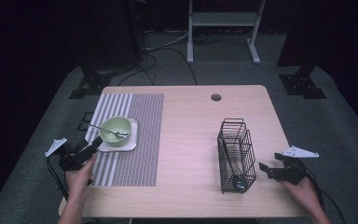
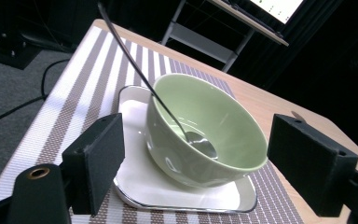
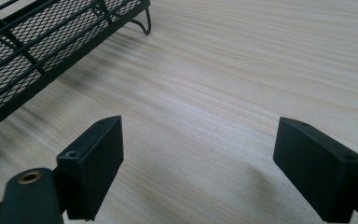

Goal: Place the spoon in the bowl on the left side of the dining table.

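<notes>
Here, at the frame's lower left, the left gripper [image 1: 92, 148] holds its jaws open beside the pale green ceramic bowl [image 1: 115, 130], while the right gripper [image 1: 266, 169] at lower right also gapes empty.

Counter middle: bare wood between the striped mat [image 1: 135, 140] and wire rack [image 1: 235, 156]; open passage
Left side: bowl [image 1: 115, 130] on white tray [image 1: 129, 143]; spoon [image 1: 103, 129] handle juts out over the mat
Right side: rack stands upright, blocking level passes
</notes>
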`<control>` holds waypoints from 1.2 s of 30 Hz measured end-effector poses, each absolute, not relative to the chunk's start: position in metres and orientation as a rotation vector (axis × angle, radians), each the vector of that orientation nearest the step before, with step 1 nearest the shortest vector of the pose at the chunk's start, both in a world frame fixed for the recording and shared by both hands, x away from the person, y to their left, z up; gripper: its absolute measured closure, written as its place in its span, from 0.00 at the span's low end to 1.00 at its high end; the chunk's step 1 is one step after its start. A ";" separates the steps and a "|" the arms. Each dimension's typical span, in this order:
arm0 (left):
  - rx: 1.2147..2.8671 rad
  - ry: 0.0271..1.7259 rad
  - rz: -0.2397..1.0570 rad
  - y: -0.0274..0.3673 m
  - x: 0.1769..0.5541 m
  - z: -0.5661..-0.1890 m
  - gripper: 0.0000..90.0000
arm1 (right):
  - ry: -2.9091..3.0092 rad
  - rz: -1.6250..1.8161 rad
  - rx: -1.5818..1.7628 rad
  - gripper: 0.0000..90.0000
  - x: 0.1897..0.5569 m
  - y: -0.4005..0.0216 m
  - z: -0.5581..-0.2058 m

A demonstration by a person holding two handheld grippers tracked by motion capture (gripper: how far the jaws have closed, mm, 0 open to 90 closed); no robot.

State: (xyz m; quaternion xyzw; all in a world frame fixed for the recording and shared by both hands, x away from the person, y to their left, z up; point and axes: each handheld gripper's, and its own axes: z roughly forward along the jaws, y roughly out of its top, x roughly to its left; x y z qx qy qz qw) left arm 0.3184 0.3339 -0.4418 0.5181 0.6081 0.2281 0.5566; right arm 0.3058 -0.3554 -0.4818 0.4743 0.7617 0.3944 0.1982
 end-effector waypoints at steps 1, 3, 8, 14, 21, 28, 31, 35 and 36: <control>1.226 1.429 0.534 0.333 0.318 -0.442 0.18 | 2.129 1.104 1.328 0.16 0.306 -0.355 -0.482; 1.236 1.426 0.515 0.330 0.319 -0.443 0.18 | 2.127 1.105 1.326 0.17 0.306 -0.356 -0.482; 1.271 1.430 0.509 0.323 0.321 -0.445 0.13 | 2.126 1.106 1.324 0.16 0.306 -0.356 -0.481; 1.307 1.409 0.513 0.313 0.321 -0.442 0.11 | 2.128 1.104 1.327 0.17 0.306 -0.355 -0.482; 1.360 1.370 0.494 0.298 0.323 -0.438 0.10 | 2.126 1.105 1.325 0.16 0.306 -0.356 -0.481; 1.405 1.329 0.485 0.283 0.323 -0.434 0.10 | 2.124 1.107 1.326 0.17 0.305 -0.356 -0.481; 1.420 1.313 0.486 0.277 0.323 -0.433 0.10 | 2.121 1.108 1.330 0.16 0.305 -0.356 -0.481; 1.460 1.294 0.507 0.270 0.323 -0.432 0.08 | 2.120 1.107 1.328 0.16 0.305 -0.357 -0.480; 1.467 1.292 0.508 0.268 0.323 -0.432 0.08 | 2.120 1.107 1.323 0.16 0.305 -0.357 -0.480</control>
